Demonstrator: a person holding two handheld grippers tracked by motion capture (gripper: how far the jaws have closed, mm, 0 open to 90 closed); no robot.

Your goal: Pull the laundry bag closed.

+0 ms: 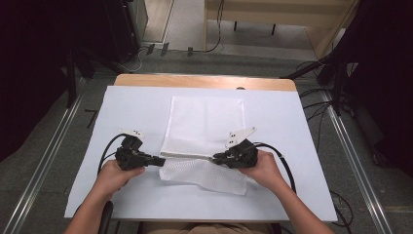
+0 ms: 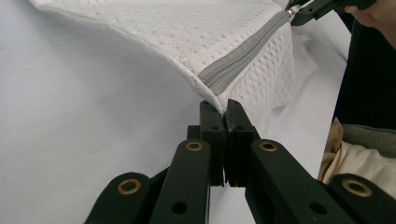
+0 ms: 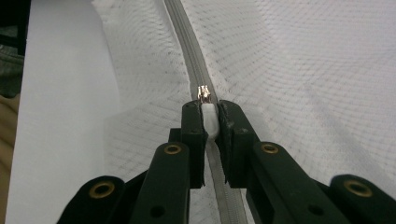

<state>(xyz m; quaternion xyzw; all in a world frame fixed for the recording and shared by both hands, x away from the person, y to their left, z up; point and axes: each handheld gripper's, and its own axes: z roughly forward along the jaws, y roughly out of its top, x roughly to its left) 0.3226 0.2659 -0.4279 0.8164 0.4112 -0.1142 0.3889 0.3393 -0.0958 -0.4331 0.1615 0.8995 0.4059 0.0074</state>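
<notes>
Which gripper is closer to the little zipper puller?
The right gripper: it pinches the zipper puller. The left gripper clamps the mesh bag corner at the zipper's far end.

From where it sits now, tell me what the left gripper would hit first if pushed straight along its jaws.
The left gripper, shut on the mesh bag corner, points along the grey zipper toward the right gripper; it would likely bunch bag fabric first.

Mesh bag [image 1: 204, 141] on table [image 1: 292, 146] ctr; zipper [image 1: 187, 157] along near fold.
</notes>
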